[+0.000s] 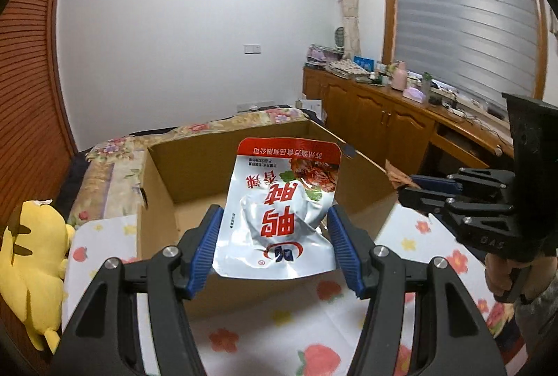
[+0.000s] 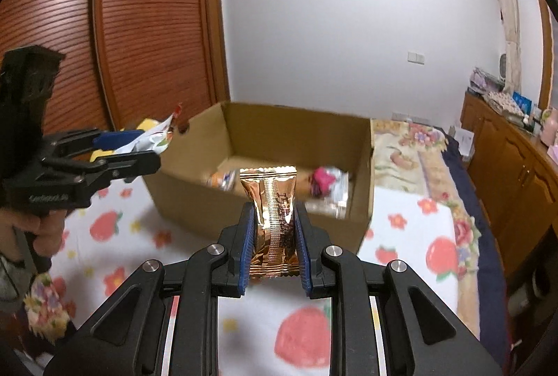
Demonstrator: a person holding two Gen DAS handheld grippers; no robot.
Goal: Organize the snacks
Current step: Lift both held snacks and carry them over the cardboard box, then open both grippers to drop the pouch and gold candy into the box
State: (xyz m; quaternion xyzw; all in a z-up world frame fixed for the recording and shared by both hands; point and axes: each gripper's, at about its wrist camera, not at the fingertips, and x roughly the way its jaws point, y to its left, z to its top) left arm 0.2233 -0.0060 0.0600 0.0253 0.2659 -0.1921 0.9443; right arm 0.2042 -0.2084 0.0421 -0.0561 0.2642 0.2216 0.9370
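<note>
My left gripper (image 1: 275, 219) is shut on a silver snack pouch (image 1: 279, 208) with red print, held upright in front of the open cardboard box (image 1: 164, 174). My right gripper (image 2: 273, 219) is shut on a gold foil snack packet (image 2: 273, 212), raised above the cloth before the cardboard box (image 2: 296, 128). Inside that box lie an orange-and-white packet (image 2: 221, 181) and a pink-and-silver packet (image 2: 327, 188). In the right wrist view the left gripper (image 2: 143, 149) shows at the left with the pouch (image 2: 157, 135). The right gripper (image 1: 415, 191) appears side-on at the right of the left wrist view.
A white cloth with strawberries (image 1: 314, 334) covers the surface under the box. A yellow plush toy (image 1: 31, 264) lies at the left. A floral bedspread (image 2: 411, 146) lies behind the box, wooden cabinets (image 1: 376, 118) with clutter stand at the right, and a slatted wooden wardrobe (image 2: 139, 27) stands at the left.
</note>
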